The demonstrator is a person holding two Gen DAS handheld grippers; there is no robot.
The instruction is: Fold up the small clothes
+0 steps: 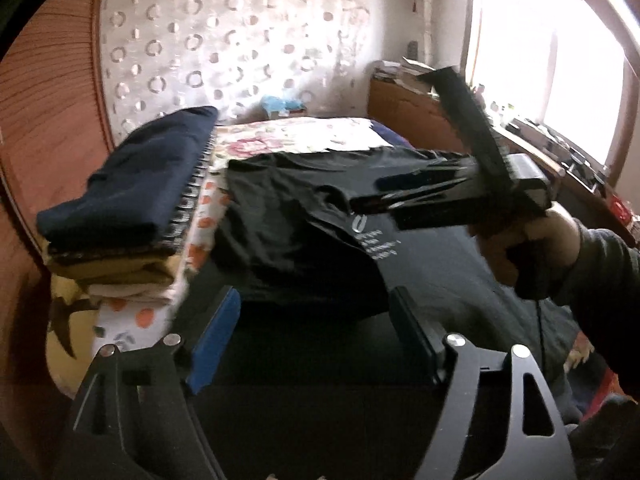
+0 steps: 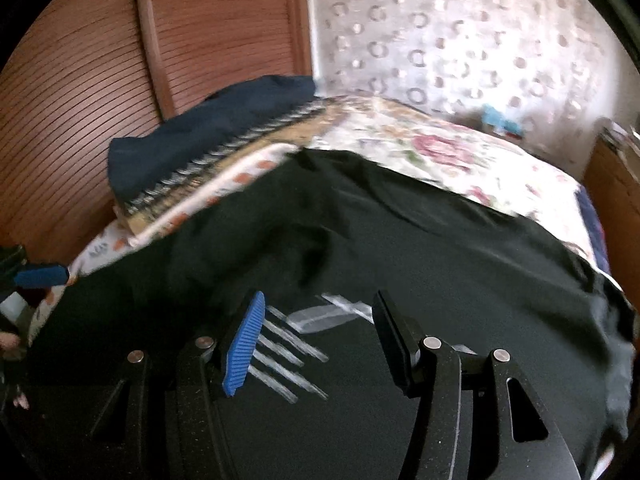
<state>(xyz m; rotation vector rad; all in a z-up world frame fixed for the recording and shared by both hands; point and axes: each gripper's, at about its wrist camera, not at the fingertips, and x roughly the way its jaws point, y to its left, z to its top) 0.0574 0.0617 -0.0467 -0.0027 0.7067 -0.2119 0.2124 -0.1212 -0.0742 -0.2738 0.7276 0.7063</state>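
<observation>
My left gripper [image 1: 316, 320] points downward, its jaws spread wide with nothing pressed between the pads. My right gripper [image 2: 316, 336] tilts down too, jaws partly apart and not clamping. My right hand [image 1: 532, 248] grasps its handle.

The black T-shirt [image 2: 400, 248] was soft matt cloth with a chalky white print, lying on a floral cotton-looking bedspread [image 2: 440, 152]. At the bed's left edge the stack of folded clothes [image 1: 132, 200] was matt cloth too, navy on top, with one piece edged in shiny metallic studs. The left gripper [image 1: 316, 332] and right gripper [image 2: 316, 336] had matt black frames with bright metal pins and ribbed blue pads [image 2: 244, 344], and the wardrobe door [image 2: 100, 80] was ridged reddish wood.
</observation>
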